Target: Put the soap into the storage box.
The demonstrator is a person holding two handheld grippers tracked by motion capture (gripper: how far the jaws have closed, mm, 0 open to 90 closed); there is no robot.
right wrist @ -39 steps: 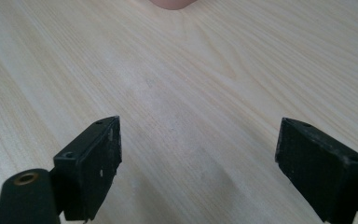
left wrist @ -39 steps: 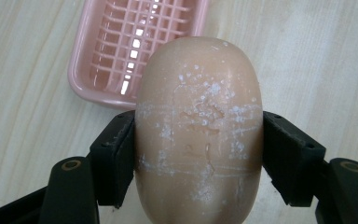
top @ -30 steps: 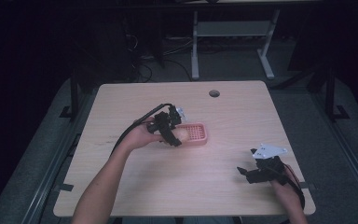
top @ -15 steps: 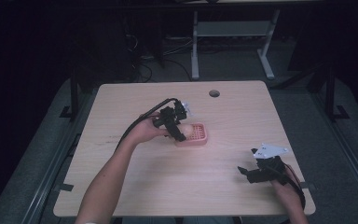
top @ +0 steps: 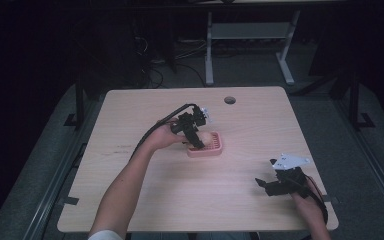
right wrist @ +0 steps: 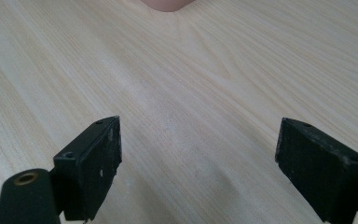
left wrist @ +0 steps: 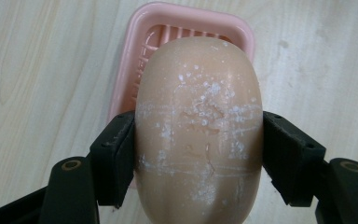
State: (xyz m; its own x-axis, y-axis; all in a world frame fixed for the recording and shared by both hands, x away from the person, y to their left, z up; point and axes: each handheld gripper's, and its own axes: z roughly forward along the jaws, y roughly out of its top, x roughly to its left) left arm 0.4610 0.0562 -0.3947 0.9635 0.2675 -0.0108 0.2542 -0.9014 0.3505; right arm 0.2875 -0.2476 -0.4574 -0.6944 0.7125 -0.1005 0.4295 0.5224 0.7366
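Note:
A tan oval bar of soap (left wrist: 199,126), speckled with white, sits clamped between the jaws of my left gripper (left wrist: 198,161). It hangs just above a pink ribbed soap dish (left wrist: 144,51). In the high view that left gripper (top: 196,141) is over the dish (top: 215,149) near the table's middle, with the soap (top: 206,138) pale against it. My right gripper (top: 266,184) rests low at the table's front right, open, with bare wood between its jaws (right wrist: 196,158). A corner of the pink dish (right wrist: 168,4) peeks in at the top of the right gripper view.
The light wooden table (top: 130,115) has a round cable hole (top: 229,100) near its far edge. A black cable (top: 155,131) trails from the left gripper along the forearm. Dark floor, table legs and cables lie beyond the far edge.
My left gripper has carried the soap to the right, from beside the dish to over it. The right gripper has stayed where it was.

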